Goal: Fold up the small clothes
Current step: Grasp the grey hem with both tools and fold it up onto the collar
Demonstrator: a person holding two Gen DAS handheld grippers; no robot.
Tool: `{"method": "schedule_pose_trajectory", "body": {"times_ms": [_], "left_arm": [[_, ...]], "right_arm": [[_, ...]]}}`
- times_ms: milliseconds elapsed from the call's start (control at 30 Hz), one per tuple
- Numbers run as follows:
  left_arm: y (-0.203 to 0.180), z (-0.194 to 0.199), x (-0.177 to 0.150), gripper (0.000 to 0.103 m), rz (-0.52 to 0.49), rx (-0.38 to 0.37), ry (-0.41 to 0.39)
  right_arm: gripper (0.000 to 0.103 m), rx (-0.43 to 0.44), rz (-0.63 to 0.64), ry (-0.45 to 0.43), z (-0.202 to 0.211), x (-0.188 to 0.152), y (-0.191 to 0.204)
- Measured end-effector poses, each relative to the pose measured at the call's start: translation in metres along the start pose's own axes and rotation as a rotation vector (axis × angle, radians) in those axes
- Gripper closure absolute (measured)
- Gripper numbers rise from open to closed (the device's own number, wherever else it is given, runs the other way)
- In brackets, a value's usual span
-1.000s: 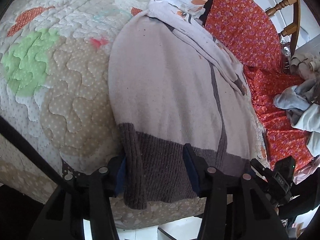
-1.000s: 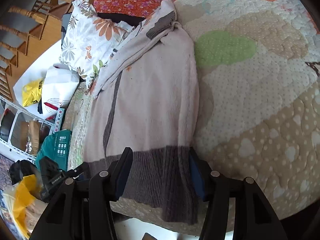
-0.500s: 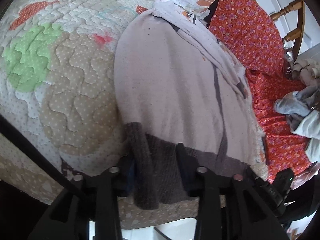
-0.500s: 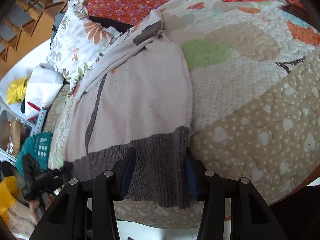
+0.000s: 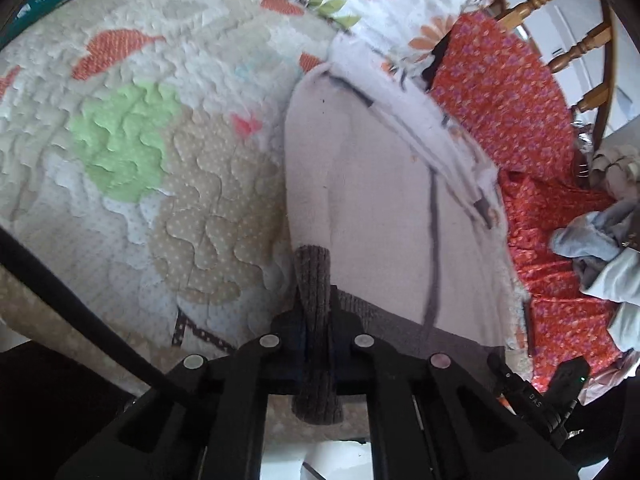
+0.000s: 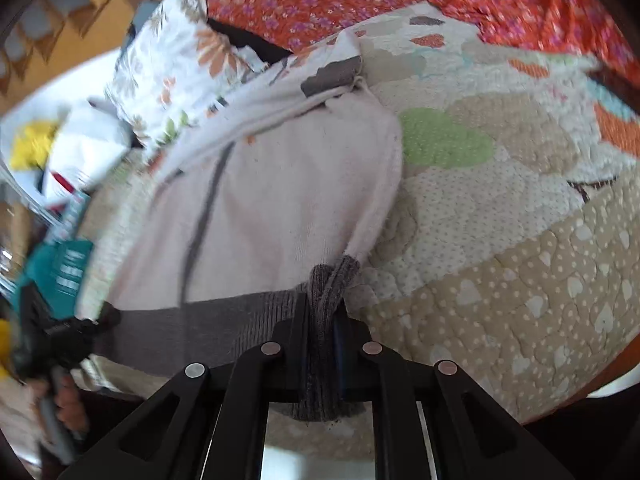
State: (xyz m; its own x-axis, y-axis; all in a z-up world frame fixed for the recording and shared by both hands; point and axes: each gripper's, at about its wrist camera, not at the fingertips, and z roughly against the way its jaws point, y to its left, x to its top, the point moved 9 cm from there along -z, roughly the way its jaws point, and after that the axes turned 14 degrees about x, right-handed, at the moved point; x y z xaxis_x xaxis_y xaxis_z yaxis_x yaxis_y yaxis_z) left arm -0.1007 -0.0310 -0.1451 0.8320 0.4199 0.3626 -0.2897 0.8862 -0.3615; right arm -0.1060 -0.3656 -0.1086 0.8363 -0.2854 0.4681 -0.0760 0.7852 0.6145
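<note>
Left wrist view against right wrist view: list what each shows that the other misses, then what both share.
Only the left wrist view: a heap of grey-blue clothes. Only the right wrist view: a yellow bag and a bare hand. Both: the pale pink knit sweater with its ribbed grey hem on the patchwork quilt, each gripper shut on that hem.

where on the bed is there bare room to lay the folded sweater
Bare quilt spreads beside the sweater, around the green patch. The other side is crowded: floral pillow, sleeve, red floral cloth with grey clothes.
</note>
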Motion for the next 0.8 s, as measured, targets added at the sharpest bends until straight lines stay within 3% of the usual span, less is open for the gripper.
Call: {"method": "schedule_pose_trajectory", "body": {"times_ms": [133, 233, 400, 533, 667, 800], "left_arm": [[-0.006, 0.042, -0.012, 0.097, -0.033, -0.06, -0.043], [-0.009, 0.055, -0.037, 0.097, -0.067, -0.083, -0.059], [-0.001, 0.04, -0.041, 0.097, -0.071, -0.026, -0.042], [-0.003, 0.042, 0.0, 0.097, -0.038, -0.033, -0.071], [-0.019, 0.038, 0.068, 0.097, -0.006, -0.037, -0.109], [-0.032, 0.012, 0.134, 0.097, 0.033, -0.008, -0.133]], "right_arm": [[0.093, 0.125, -0.059, 0.012, 0.029, -0.012, 0.013], [0.093, 0.167, -0.074, 0.017, 0.05, -0.027, 0.017], [0.093, 0.158, -0.067, 0.039, 0.054, -0.036, 0.013], [0.093, 0.189, -0.035, 0.01, 0.054, -0.004, 0.03], [0.093, 0.185, 0.048, -0.027, 0.046, 0.061, 0.056], [0.093, 0.152, 0.067, -0.058, 0.009, 0.127, 0.057]]}}
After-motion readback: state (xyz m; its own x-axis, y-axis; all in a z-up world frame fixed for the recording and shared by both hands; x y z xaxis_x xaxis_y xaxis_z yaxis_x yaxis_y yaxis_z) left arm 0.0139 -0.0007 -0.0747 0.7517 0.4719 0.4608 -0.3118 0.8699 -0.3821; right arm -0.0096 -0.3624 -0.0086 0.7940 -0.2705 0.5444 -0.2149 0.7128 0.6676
